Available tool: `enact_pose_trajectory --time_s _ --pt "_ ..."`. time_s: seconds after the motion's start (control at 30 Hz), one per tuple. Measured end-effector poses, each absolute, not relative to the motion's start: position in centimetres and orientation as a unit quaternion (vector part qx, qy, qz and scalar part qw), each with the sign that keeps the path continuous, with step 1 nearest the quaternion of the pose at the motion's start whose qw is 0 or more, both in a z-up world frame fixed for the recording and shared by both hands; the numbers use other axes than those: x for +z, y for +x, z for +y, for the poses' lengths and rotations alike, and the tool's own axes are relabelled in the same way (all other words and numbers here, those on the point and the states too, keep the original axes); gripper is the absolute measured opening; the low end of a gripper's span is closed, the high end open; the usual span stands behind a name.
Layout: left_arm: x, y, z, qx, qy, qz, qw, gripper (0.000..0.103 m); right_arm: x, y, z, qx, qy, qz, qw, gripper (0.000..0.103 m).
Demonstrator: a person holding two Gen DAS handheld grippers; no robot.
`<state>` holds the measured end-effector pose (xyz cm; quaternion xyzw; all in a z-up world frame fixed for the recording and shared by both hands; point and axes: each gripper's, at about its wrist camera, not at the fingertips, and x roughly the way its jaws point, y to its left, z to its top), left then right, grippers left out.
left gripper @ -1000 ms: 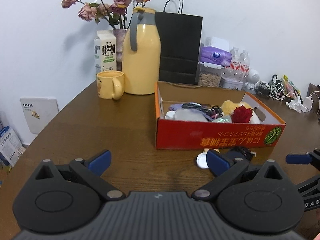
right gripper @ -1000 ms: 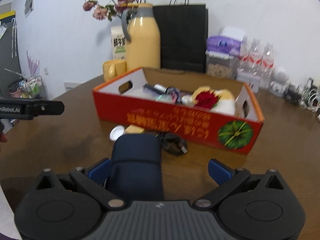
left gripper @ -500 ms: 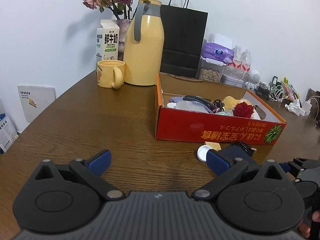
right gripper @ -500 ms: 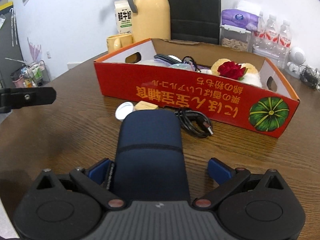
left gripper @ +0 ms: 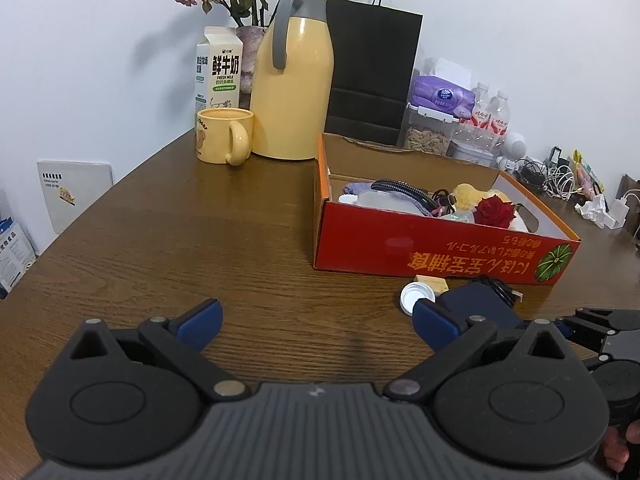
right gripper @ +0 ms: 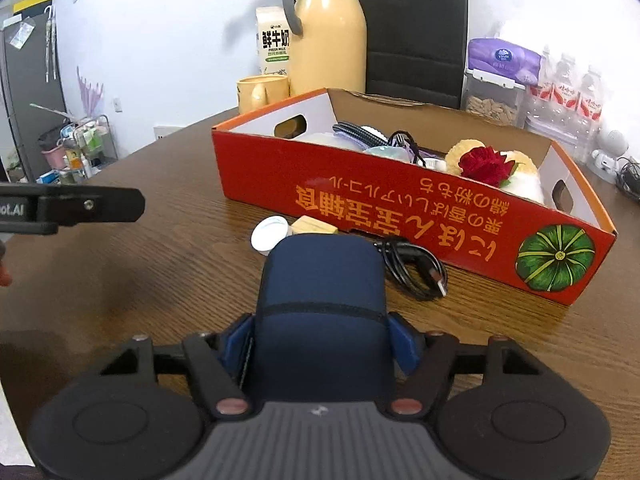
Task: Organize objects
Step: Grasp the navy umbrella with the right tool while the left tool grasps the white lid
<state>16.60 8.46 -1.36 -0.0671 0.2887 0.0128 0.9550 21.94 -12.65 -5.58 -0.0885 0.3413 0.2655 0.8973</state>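
Observation:
A navy blue case point(right gripper: 320, 280) lies on the brown table in front of the red cardboard box point(right gripper: 360, 196). My right gripper point(right gripper: 322, 344) straddles its near end, jaws closing, with the blue pads against both sides of the case. Just beyond the case lie a white cap point(right gripper: 269, 234), a small wooden block point(right gripper: 314, 228) and a coiled black cable point(right gripper: 412, 268). The left wrist view shows the same case point(left gripper: 476, 304) and cap point(left gripper: 416, 294) at right. My left gripper point(left gripper: 316, 320) hovers open over bare table, with nothing between its fingers.
The red box point(left gripper: 400, 244) holds a red rose, a brush and soft items. Behind it stand a yellow jug point(left gripper: 294, 80), a yellow mug point(left gripper: 222, 140), a milk carton point(left gripper: 218, 72) and a black paper bag point(left gripper: 372, 68). Bottles and cables crowd the far right.
The right gripper came in lower and closer over the navy case, and its jaws closed from wide open onto the case's sides. The left gripper has barely moved.

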Motion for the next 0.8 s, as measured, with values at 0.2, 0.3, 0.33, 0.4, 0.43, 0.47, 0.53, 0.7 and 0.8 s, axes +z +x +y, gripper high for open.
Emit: enact_pose_trajectory --time_s 0.2,0.3,0.33,0.4,0.43,0.47,0.53,0.7,0.8 --pt "-1.3 16.9 8.0 0.014 -0.061 0.289 0.955 0.103 -5.2 21.7 -13.3 0.273 -0.073 0.327 0.902 0.061" --pt "-1.3 17.3 7.5 0.014 -0.056 0.292 0.955 0.103 -4.9 21.3 -13.5 0.279 -0.07 0.317 0.904 0.06" --pt "-1.3 17.4 7.4 0.014 -0.055 0.293 0.954 0.103 -4.7 21.2 -13.7 0.28 -0.068 0.312 0.905 0.06" --pt "-1.2 17.7 7.0 0.014 -0.053 0.295 0.954 0.103 -4.2 20.9 -14.1 0.281 -0.065 0.301 0.909 0.06" --pt "-1.2 17.8 6.8 0.014 -0.052 0.295 0.954 0.103 -3.9 20.8 -14.3 0.28 -0.062 0.295 0.911 0.06" --pt "-1.2 17.9 6.6 0.013 -0.051 0.296 0.954 0.103 -3.6 20.7 -14.7 0.279 -0.058 0.289 0.914 0.06" --pt "-1.3 18.2 6.1 0.01 -0.049 0.297 0.954 0.103 -3.1 20.7 -15.4 0.273 -0.052 0.279 0.919 0.06" --pt "-1.7 19.2 4.7 0.001 -0.04 0.306 0.951 0.103 -2.4 20.9 -17.8 0.251 -0.043 0.263 0.931 0.06" --pt "-2.1 19.8 3.6 -0.007 -0.034 0.311 0.95 0.103 -2.6 21.5 -19.3 0.231 -0.035 0.26 0.937 0.06"
